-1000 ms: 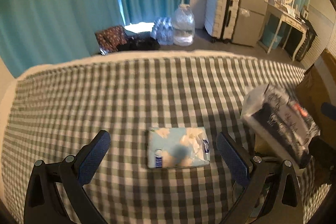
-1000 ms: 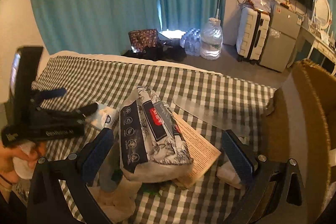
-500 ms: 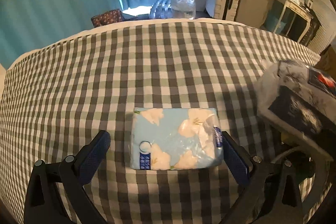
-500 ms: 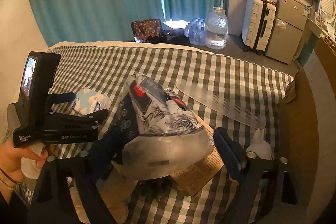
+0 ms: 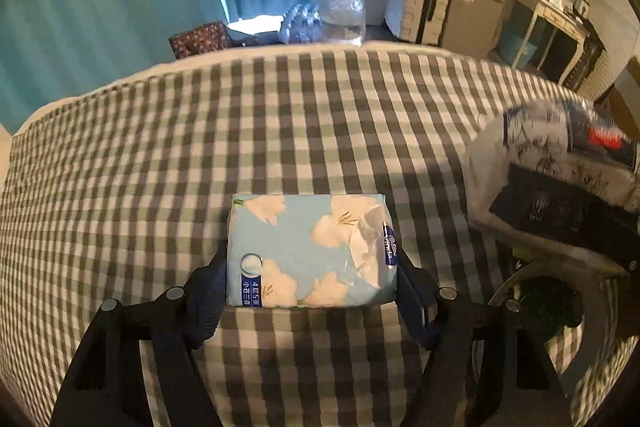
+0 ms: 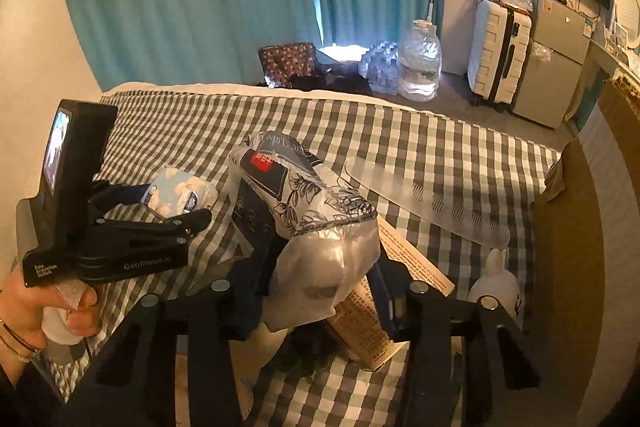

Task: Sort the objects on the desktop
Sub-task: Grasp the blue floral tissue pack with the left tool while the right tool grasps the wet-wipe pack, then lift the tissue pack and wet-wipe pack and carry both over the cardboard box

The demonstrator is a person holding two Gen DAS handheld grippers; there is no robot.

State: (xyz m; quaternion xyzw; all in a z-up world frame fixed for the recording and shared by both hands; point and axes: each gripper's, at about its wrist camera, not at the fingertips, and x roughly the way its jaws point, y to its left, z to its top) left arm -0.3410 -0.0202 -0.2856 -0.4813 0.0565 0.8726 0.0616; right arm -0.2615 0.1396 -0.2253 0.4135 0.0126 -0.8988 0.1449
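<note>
Left wrist view shows the left hand-held gripper closing on a pale blue tissue pack with white flowers, its pads at the pack's two short sides; the pack lies flat on the checked bedspread. Only this view lets the pack's print be seen: a blue label strip with small Chinese characters and the figures 4 and 5, and a script brand name on the right edge that is too small to read.

Right wrist view shows the right hand-held gripper closing on a plastic-wrapped package with a dark floral pattern and a red label, its lettering blurred; the pads press its clear lower end. Seen only here are a translucent comb, a printed carton under the package, a small white rabbit-shaped bottle, a cardboard box at the right, and the left tool's body marked "GenRobot.AI" and "Data Acquisition System".
</note>
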